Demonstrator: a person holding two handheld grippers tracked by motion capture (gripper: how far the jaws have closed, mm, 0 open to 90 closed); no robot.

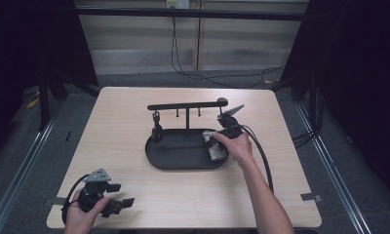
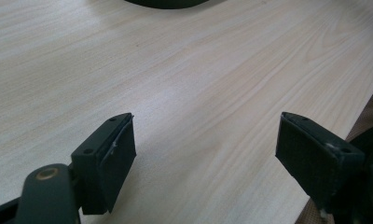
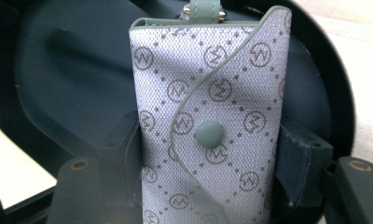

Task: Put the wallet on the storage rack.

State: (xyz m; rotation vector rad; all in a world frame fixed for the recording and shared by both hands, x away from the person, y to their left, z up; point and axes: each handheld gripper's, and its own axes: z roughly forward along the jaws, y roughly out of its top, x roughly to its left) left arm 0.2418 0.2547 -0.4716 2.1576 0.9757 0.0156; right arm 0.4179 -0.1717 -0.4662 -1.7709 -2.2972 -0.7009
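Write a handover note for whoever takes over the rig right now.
Right tool: shut on the pouch, a grey patterned key pouch with a snap button, held over the right end of the black tray.
Left tool: open, nothing between its jaws, hovering over bare table at the near left corner.
Rack: stands at the tray's back edge, with a dark item hanging at its left end; other hooks look free.
Done: pouch gripped.
Left: probably place the pouch, in the tray or on a hook; can't tell which.
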